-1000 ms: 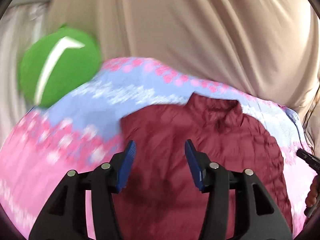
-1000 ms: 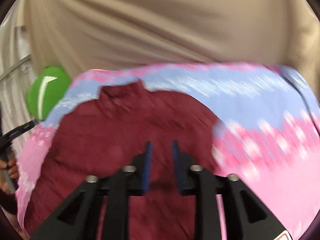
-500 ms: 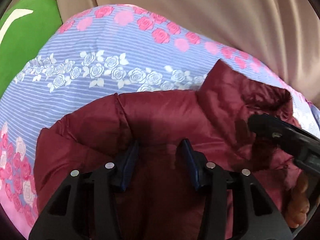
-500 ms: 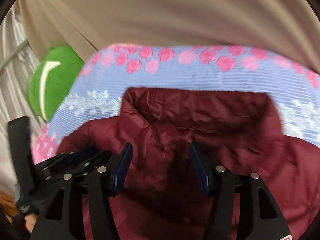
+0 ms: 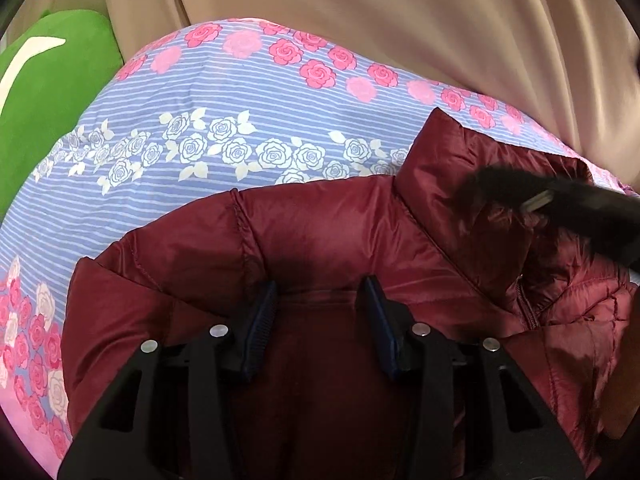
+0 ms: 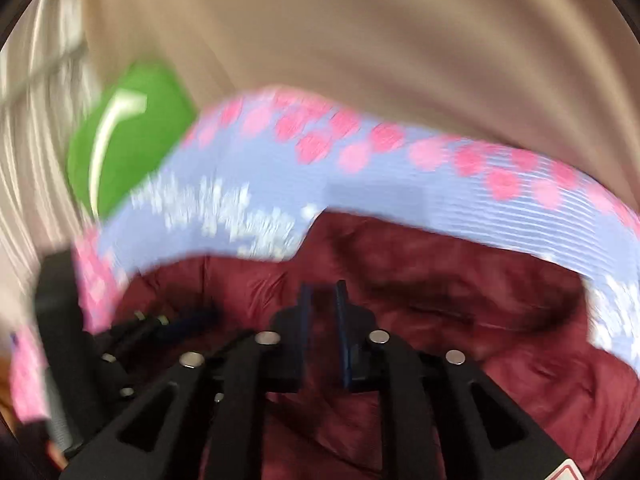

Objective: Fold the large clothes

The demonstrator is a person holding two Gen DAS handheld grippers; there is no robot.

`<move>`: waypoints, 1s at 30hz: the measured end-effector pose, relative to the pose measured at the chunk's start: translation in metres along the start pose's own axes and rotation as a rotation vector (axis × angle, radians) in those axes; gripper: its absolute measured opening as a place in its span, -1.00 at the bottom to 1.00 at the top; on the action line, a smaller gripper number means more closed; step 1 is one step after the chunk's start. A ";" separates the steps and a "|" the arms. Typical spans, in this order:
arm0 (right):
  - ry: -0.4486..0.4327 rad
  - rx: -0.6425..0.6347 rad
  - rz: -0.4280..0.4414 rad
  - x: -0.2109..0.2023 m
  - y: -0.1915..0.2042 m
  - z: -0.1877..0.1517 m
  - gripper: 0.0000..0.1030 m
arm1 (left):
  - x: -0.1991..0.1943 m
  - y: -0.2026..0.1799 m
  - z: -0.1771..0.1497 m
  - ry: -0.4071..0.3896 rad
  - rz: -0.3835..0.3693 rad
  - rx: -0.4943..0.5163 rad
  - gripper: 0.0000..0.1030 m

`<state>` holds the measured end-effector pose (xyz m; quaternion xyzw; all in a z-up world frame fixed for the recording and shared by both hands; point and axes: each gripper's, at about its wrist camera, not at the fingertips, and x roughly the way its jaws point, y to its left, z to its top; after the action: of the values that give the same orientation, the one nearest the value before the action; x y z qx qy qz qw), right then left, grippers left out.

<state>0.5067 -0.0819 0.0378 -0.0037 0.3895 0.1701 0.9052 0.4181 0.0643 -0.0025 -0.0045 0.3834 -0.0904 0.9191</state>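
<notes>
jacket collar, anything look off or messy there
Somewhat. The maroon jacket lies on the floral sheet, but its collar stands up and is crumpled rather than flat, with the front gaping open by the zipper. No damage shows. The right wrist view is too blurred to add detail.

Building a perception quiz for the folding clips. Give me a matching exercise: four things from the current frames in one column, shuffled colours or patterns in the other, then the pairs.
Things
1. puffer jacket
2. bedsheet
3. cushion
4. curtain

Colours or patterns
A. plain beige, hanging in folds
B. blue stripes with pink and white roses
C. dark red, shiny, quilted
D. bright green with a white stripe

Pairs: 1-C, 2-B, 3-D, 4-A
</notes>
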 end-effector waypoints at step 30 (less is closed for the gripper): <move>-0.098 0.397 -0.322 -0.110 -0.182 -0.112 -0.93 | 0.012 -0.136 0.088 -0.008 -0.289 0.048 -0.86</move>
<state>0.4141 -0.3026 0.0142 0.1203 0.3655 -0.0562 0.9213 0.4668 -0.0768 0.0616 -0.0382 0.3728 -0.2311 0.8979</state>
